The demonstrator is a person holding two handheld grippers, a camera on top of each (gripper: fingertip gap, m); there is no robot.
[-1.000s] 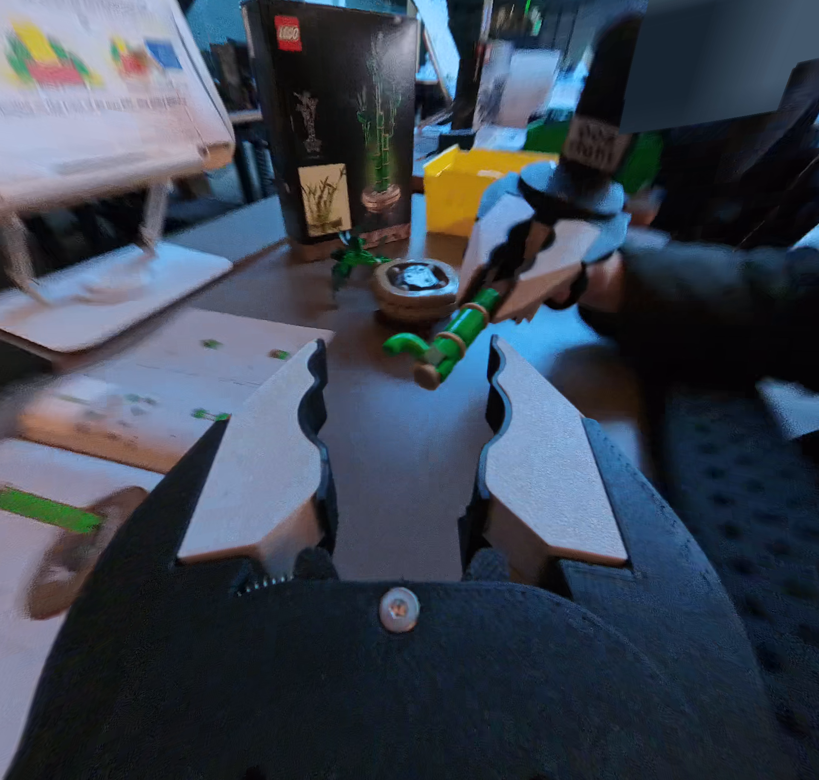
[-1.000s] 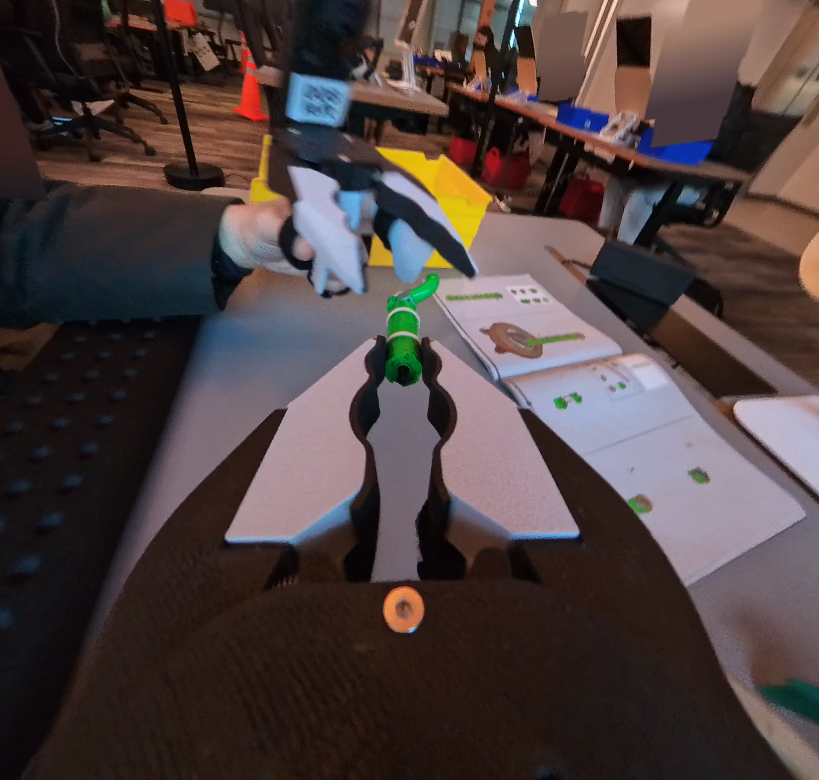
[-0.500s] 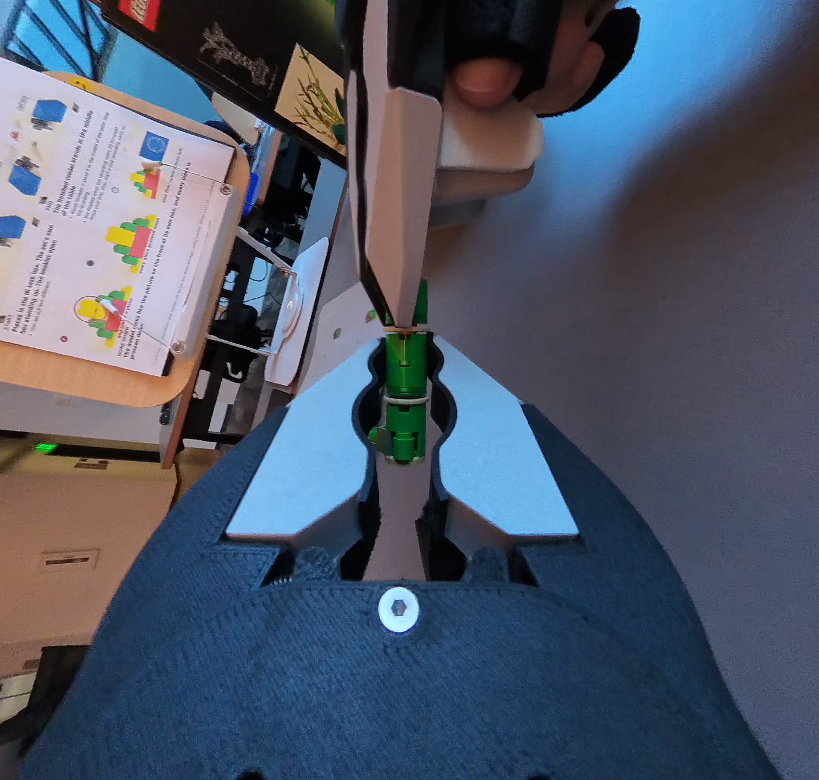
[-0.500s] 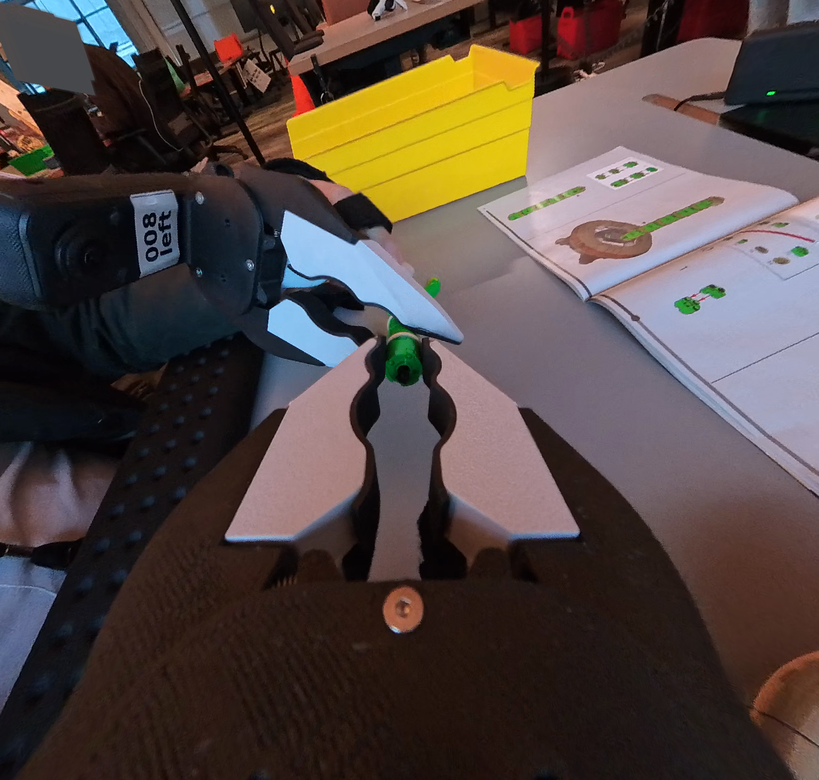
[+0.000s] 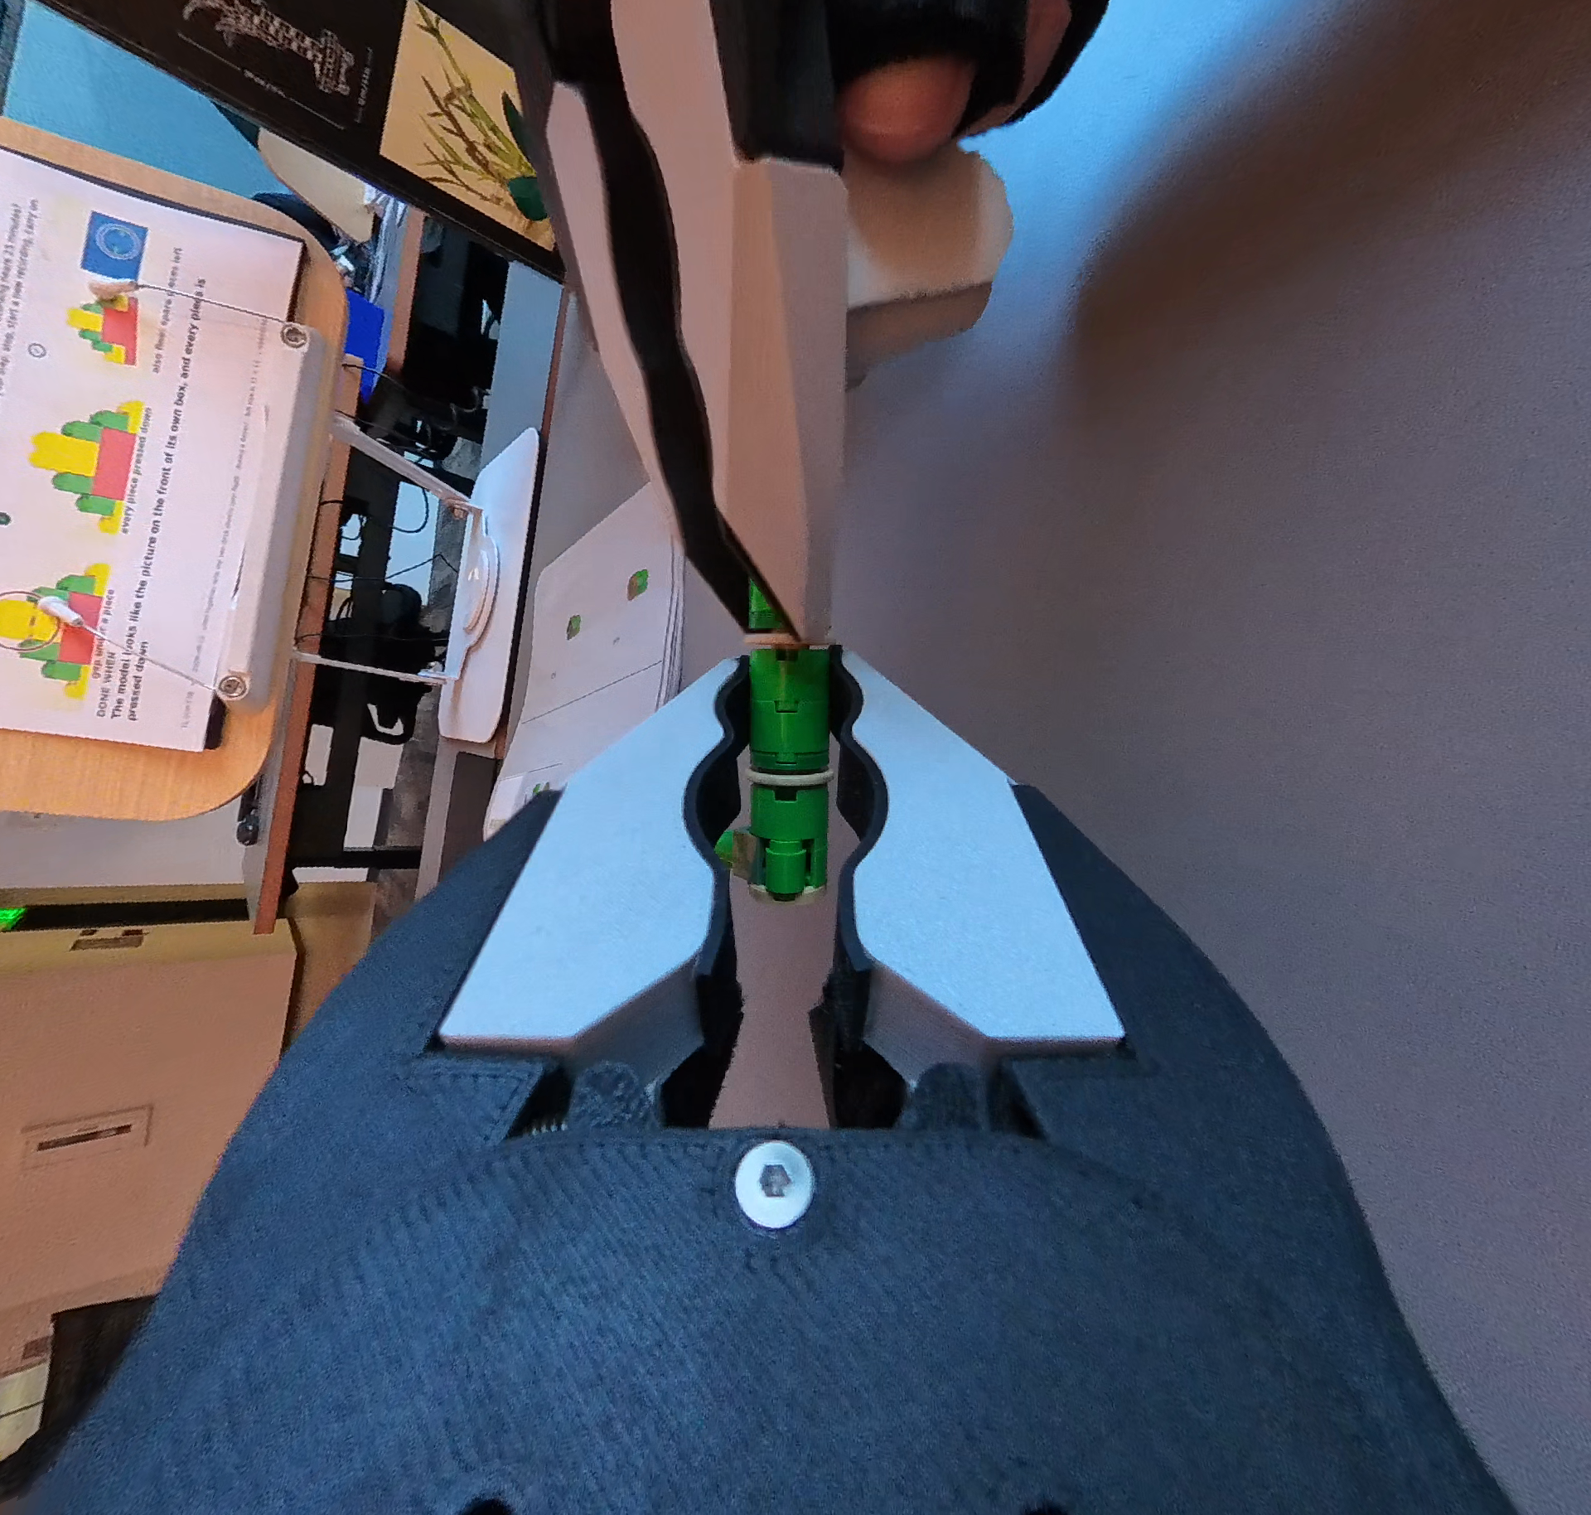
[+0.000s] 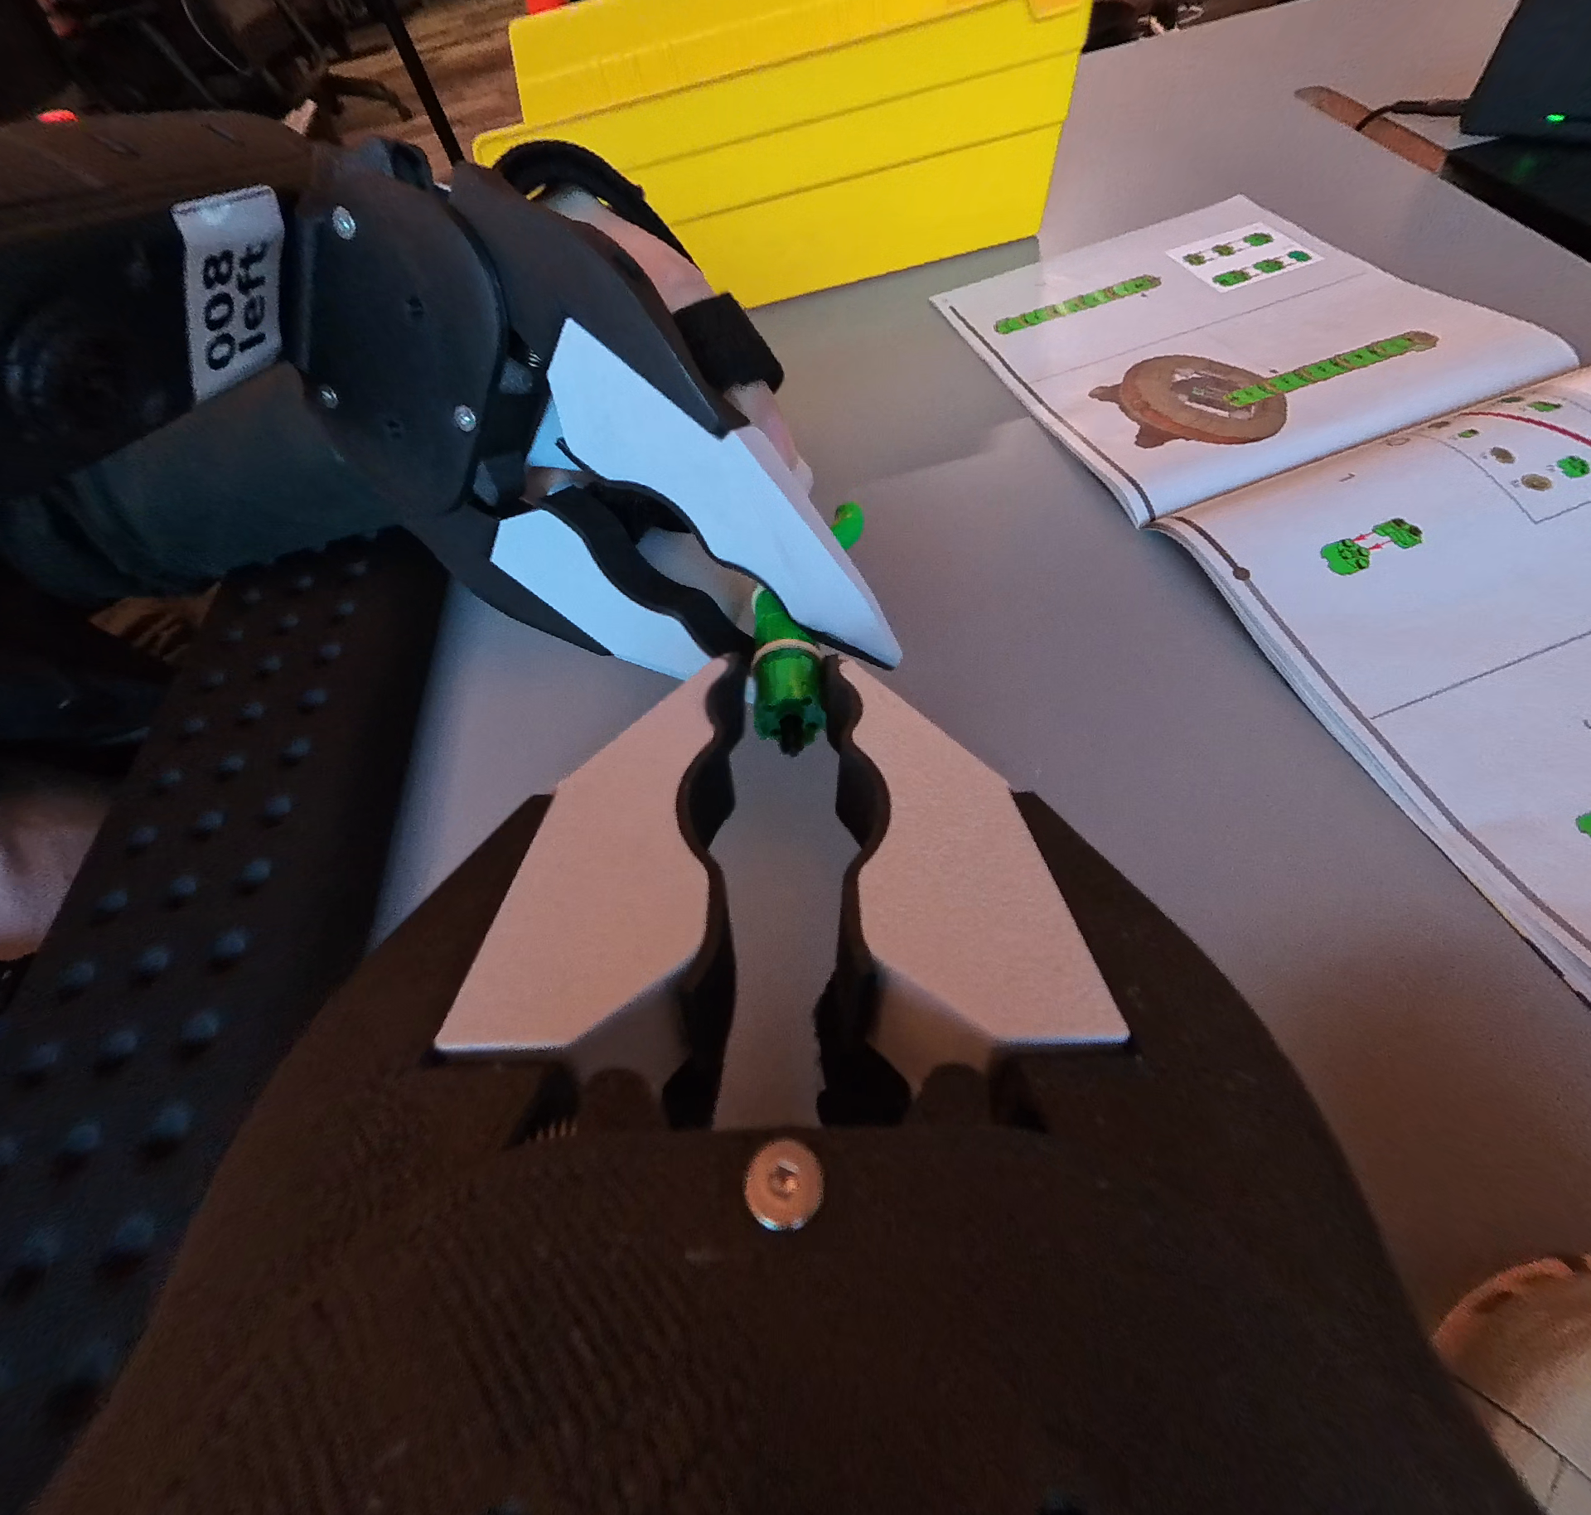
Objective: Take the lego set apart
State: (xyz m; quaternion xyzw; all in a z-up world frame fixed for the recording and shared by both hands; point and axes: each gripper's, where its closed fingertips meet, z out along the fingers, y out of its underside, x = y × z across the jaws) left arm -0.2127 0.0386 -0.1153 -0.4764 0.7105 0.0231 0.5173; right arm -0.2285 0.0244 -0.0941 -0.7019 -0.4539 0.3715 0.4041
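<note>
A green bamboo stalk of lego [image 5: 788, 742] with tan rings is held in the air between both grippers. My left gripper [image 5: 788, 664] is shut on one end of it. My right gripper [image 6: 785, 669] is shut on the other end of the stalk [image 6: 779, 686]. The two grippers meet almost tip to tip. The right gripper [image 5: 775, 625] comes in from above in the left wrist view. The left gripper [image 6: 775, 625] comes in from the left in the right wrist view. The stalk's curved green tip [image 6: 848, 518] sticks out behind the left gripper's fingers.
A yellow bin [image 6: 775, 113] stands at the back of the grey table [image 6: 1076, 742]. An open instruction booklet [image 6: 1291, 483] lies to the right. A black studded mat [image 6: 172, 871] lies to the left. A brown round lego base [image 6: 1515, 1336] shows at the lower right. The black lego box [image 5: 301, 36] and a sheet stand [image 5: 129, 483] are beyond. Both grippers' tips are close together, under 4 cm apart.
A second ago my left gripper was open and apart from the stalk. It has moved onto the stalk's free end and shut. Over the last half second both grippers hold on.
</note>
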